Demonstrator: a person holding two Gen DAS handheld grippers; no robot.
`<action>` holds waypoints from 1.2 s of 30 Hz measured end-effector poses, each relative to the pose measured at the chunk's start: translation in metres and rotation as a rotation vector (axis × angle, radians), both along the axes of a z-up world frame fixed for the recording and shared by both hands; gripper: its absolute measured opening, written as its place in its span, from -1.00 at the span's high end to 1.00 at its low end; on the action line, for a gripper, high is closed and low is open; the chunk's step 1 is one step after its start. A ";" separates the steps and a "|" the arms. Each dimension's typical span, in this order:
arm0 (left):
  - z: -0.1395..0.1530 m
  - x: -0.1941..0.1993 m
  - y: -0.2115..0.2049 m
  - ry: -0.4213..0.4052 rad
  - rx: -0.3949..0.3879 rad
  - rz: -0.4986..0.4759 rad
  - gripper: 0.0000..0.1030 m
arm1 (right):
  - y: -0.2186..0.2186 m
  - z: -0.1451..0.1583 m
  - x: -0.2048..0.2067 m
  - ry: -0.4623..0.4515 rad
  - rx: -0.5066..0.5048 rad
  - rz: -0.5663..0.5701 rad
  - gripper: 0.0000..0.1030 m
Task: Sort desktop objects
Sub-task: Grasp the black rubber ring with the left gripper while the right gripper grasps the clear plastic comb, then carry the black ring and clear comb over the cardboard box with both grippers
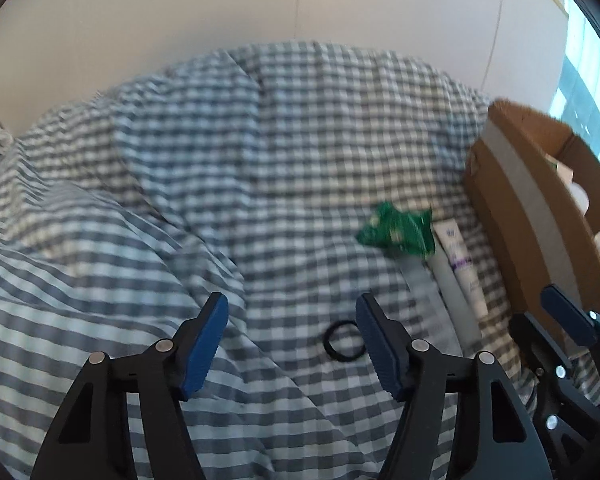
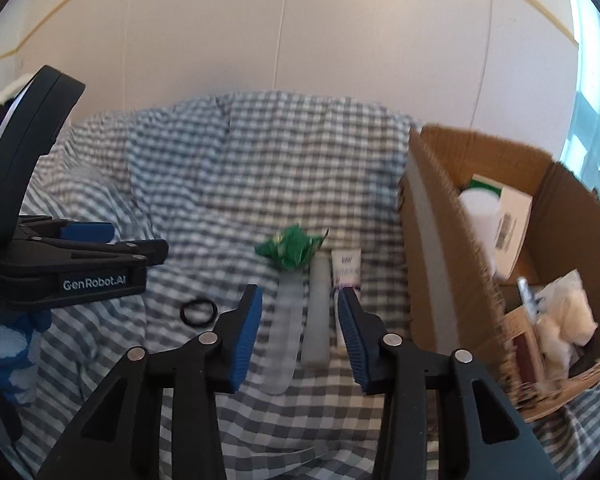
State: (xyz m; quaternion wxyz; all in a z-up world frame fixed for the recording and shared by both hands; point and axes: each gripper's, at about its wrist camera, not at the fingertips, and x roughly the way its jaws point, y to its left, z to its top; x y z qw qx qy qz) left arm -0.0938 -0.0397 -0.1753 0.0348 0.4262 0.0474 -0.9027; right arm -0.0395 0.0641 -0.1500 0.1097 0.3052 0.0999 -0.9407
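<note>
Green wrapper on blue-checked cloth

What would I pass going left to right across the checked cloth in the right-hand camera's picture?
black ring → green crumpled wrapper → clear flat strip → frosted stick → small white tube → cardboard box.

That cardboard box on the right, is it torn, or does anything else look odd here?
Yes, the cardboard box has ragged, frayed top edges, as if the flaps were ripped off. A crumpled green wrapper lies on the rumpled checked cloth.
</note>
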 end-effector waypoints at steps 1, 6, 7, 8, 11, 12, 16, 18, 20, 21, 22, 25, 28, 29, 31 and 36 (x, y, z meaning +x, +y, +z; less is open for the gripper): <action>-0.006 -0.003 0.002 -0.016 0.015 -0.007 -0.28 | 0.000 -0.001 -0.002 -0.008 0.003 -0.003 0.34; -0.030 -0.013 0.003 -0.073 0.072 -0.007 -0.28 | 0.002 -0.014 -0.012 -0.065 0.017 -0.034 0.36; -0.033 -0.014 0.005 -0.081 0.067 -0.013 -0.28 | 0.002 -0.017 -0.014 -0.078 0.022 -0.040 0.37; -0.034 -0.014 0.007 -0.085 0.059 -0.017 -0.28 | 0.003 -0.019 -0.017 -0.092 0.025 -0.045 0.40; -0.040 -0.017 0.013 -0.104 0.046 -0.036 -0.24 | 0.004 -0.026 -0.024 -0.125 0.028 -0.054 0.44; -0.043 -0.018 0.014 -0.115 0.051 -0.053 -0.22 | 0.005 -0.029 -0.027 -0.136 0.027 -0.056 0.46; -0.055 -0.023 0.020 -0.149 0.065 -0.081 -0.09 | 0.004 -0.041 -0.037 -0.179 0.029 -0.049 0.60; -0.062 -0.026 0.021 -0.169 0.074 -0.083 0.00 | 0.003 -0.045 -0.040 -0.193 0.040 -0.057 0.60; -0.068 -0.028 0.020 -0.183 0.084 -0.083 0.08 | 0.004 -0.049 -0.045 -0.213 0.045 -0.067 0.60; -0.070 -0.029 0.020 -0.184 0.091 -0.084 0.18 | 0.005 -0.052 -0.047 -0.223 0.046 -0.078 0.60; -0.071 -0.031 0.019 -0.183 0.095 -0.084 0.24 | 0.007 -0.054 -0.050 -0.234 0.045 -0.087 0.60; -0.075 -0.033 0.017 -0.187 0.130 -0.086 0.62 | 0.009 -0.066 -0.061 -0.305 0.044 -0.085 0.57; -0.076 -0.032 0.016 -0.187 0.144 -0.084 0.79 | 0.008 -0.071 -0.067 -0.320 0.037 -0.080 0.57; -0.076 -0.032 0.016 -0.184 0.145 -0.085 0.82 | 0.008 -0.071 -0.067 -0.319 0.037 -0.079 0.60; -0.074 -0.030 0.017 -0.179 0.137 -0.084 0.86 | 0.010 -0.070 -0.067 -0.321 0.023 -0.074 0.63; -0.065 -0.023 0.018 -0.160 0.125 -0.076 0.93 | 0.013 -0.061 -0.062 -0.299 -0.003 -0.061 0.69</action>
